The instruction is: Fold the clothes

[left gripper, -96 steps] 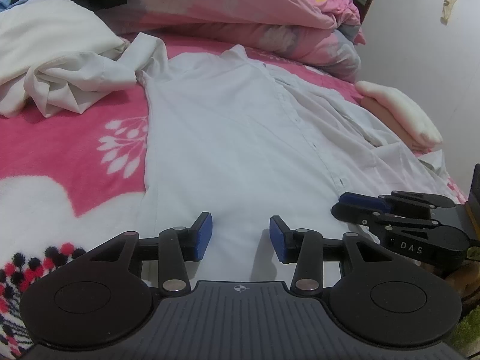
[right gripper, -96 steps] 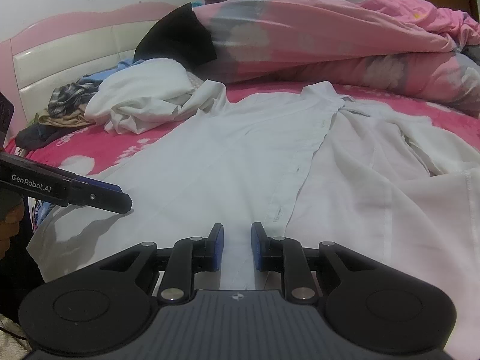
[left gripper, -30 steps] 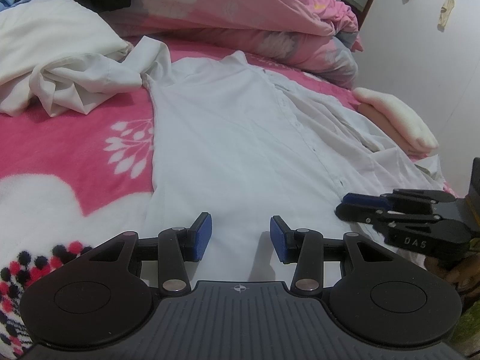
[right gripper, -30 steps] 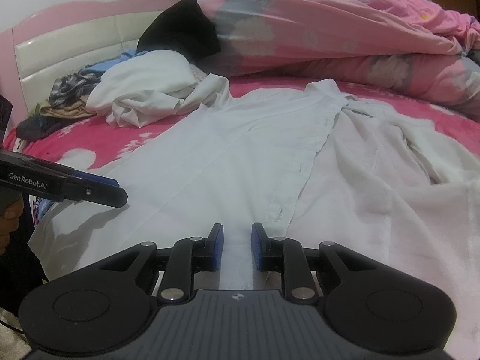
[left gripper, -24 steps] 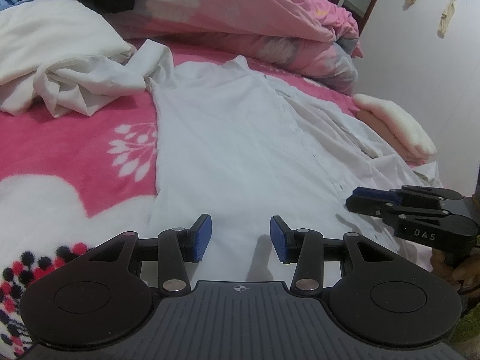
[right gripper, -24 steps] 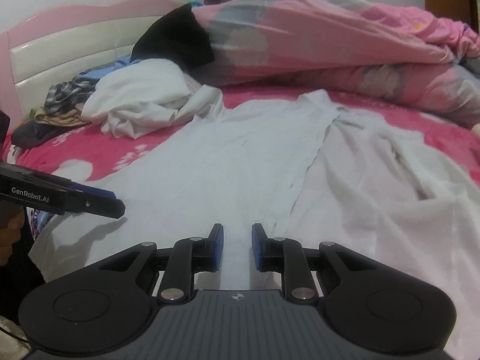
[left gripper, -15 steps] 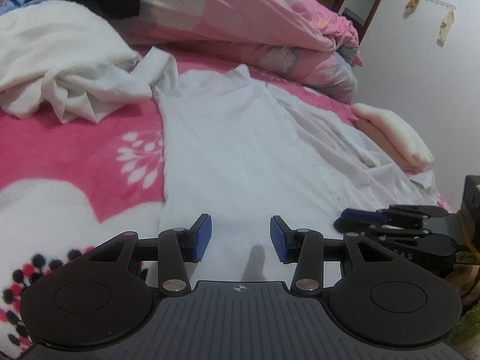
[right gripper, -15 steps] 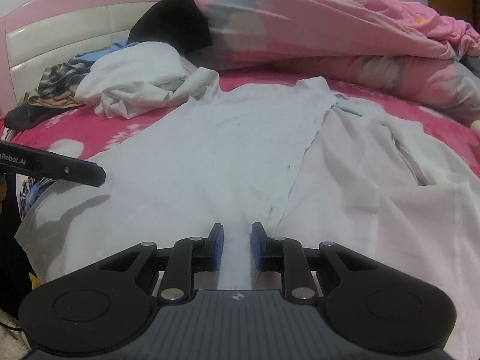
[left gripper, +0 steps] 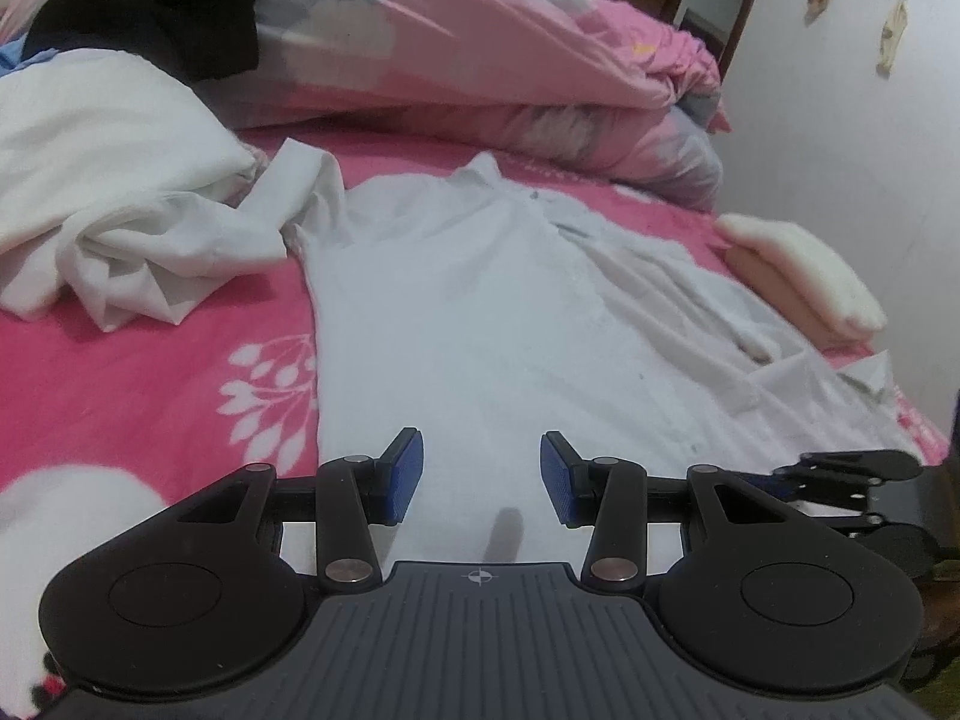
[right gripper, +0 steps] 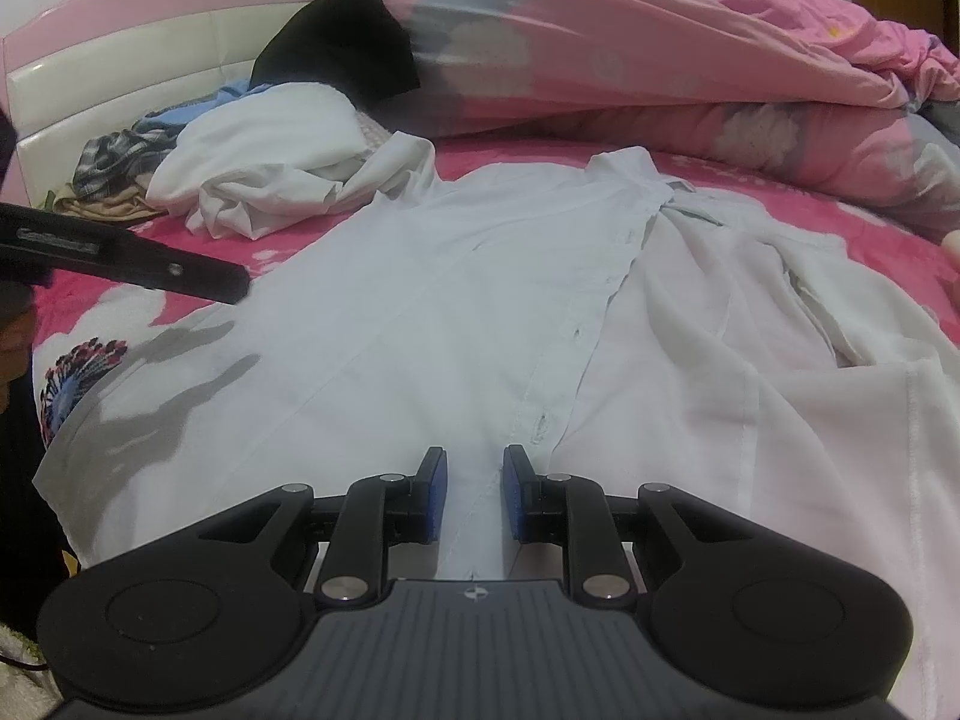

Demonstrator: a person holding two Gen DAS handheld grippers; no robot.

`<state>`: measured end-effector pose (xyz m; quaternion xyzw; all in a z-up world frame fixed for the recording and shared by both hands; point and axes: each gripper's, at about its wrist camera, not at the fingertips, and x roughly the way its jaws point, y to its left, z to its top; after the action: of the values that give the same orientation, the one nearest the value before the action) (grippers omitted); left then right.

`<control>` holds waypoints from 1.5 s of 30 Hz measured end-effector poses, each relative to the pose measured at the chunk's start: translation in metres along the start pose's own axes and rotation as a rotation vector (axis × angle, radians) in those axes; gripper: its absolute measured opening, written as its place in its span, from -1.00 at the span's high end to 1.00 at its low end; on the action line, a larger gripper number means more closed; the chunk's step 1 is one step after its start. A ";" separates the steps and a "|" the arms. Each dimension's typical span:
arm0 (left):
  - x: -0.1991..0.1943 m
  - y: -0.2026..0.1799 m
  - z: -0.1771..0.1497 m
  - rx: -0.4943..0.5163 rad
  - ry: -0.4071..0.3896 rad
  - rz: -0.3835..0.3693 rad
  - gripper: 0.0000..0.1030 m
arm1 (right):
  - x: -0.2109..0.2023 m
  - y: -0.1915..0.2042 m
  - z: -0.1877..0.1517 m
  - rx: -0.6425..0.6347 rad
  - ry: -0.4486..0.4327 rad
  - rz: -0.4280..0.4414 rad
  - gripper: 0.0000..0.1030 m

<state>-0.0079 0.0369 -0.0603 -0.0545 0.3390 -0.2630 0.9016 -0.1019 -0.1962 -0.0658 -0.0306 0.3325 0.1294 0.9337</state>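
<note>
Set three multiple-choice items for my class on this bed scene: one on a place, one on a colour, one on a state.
1. Where does the crumpled white garment lie relative to the white shirt?
A. left of it B. on top of it C. right of it
2. What colour are the left gripper pads?
A. red B. blue C. green
3. How does the shirt lie?
A. rolled up B. hanging C. spread flat

Answers: 1 A, the heap sits by the left shoulder; 2 B, both pads show blue; 3 C, it lies open across the pink bedspread.

Bedroom: bed (right gripper: 750,180), padded headboard (right gripper: 120,84)
</note>
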 end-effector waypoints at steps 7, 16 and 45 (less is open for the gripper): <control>0.013 -0.002 -0.001 0.023 0.033 0.015 0.16 | 0.000 -0.001 0.000 0.007 -0.002 0.000 0.57; 0.020 0.001 -0.007 0.011 0.066 0.015 0.16 | 0.001 -0.002 -0.002 0.016 -0.004 0.003 0.57; -0.043 0.114 0.018 -0.140 -0.210 0.322 0.00 | 0.063 0.037 0.055 -0.002 0.098 0.021 0.57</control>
<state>0.0262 0.1550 -0.0530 -0.0893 0.2652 -0.0841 0.9564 -0.0307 -0.1390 -0.0619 -0.0342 0.3781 0.1378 0.9148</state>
